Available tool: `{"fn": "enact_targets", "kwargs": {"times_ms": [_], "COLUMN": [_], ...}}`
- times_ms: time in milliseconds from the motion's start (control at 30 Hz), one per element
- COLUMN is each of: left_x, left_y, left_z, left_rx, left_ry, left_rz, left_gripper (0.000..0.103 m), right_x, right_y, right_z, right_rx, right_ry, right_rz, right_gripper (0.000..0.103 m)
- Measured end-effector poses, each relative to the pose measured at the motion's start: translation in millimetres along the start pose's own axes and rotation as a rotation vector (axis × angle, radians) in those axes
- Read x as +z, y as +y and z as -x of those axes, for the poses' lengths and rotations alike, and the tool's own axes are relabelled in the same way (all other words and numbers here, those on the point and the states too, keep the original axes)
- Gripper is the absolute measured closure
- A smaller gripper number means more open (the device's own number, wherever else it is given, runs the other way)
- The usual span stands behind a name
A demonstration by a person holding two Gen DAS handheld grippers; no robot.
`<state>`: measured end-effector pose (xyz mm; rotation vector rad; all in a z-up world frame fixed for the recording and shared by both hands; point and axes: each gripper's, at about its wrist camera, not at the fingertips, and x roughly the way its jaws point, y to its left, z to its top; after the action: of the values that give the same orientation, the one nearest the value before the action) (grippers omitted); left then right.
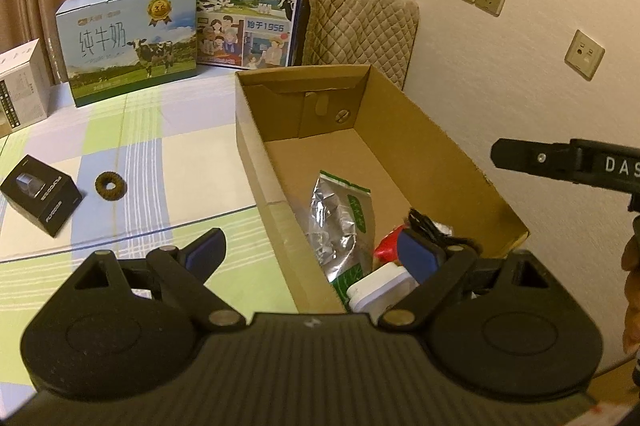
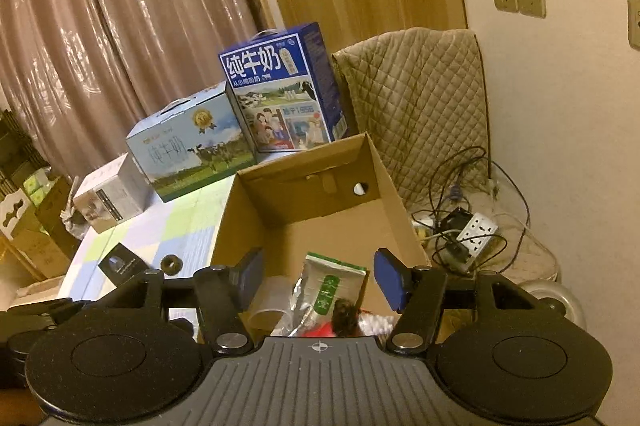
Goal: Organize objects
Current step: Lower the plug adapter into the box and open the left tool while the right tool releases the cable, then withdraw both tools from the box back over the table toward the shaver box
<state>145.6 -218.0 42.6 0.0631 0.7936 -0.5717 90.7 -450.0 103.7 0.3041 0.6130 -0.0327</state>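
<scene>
An open cardboard box [image 1: 420,130] stands on the checked table. Inside it lie a silver foil pouch with a green label [image 1: 340,222], a red packet [image 1: 386,246], a white object [image 1: 380,286] and a black cable [image 1: 428,226]. My left gripper [image 1: 312,250] is open and straddles the box's left wall, holding nothing. My right gripper [image 2: 320,276] is open above the box [image 2: 304,198], and the pouch [image 2: 324,290] lies below, untouched by its pads. Left of the box, a small black box [image 1: 40,194] and a brown ring [image 1: 110,185] rest on the table.
Two milk cartons [image 1: 128,38] [image 1: 248,6] and a white box [image 1: 20,86] stand along the table's far edge. A quilted chair back [image 1: 360,26] is behind the box. A power strip with tangled cables [image 2: 476,230] lies at the right by the wall.
</scene>
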Motion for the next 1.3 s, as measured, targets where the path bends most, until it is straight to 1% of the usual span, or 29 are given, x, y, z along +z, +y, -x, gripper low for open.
{"fn": "enact_targets", "kwargs": {"times_ms": [300, 567, 833, 1033, 1300], "left_x": [-10.2, -17.5, -27.4, -39.1, -56.3], "left_y": [8.9, 18.3, 32.1, 56.2, 102.7], "left_z": [15.7, 38.2, 62.6, 80.2, 101.1], "left_rx": [0.014, 0.037, 0.064, 0.101, 0.171], "left_ry": [-0.003, -0.022, -0.044, -0.056, -0.069], "left_rz": [0.017, 0.030, 0.052, 0.091, 0.153], "left_gripper": [0.013, 0.012, 0.009, 0.007, 0.004], "right_x": [-6.1, -10.3, -14.9, -19.7, -29.2], "right_y": [5.0, 21.4, 44.4, 67.6, 105.6], "right_z": [10.2, 20.9, 29.4, 32.0, 26.2], "right_rx": [-0.006, 0.003, 0.020, 0.043, 0.079], "right_ry": [0.011, 0.017, 0.021, 0.024, 0.037], "right_rz": [-0.011, 0.001, 0.028, 0.058, 0.114], "right_gripper": [0.045, 0.045, 0.044, 0.043, 0.041]}}
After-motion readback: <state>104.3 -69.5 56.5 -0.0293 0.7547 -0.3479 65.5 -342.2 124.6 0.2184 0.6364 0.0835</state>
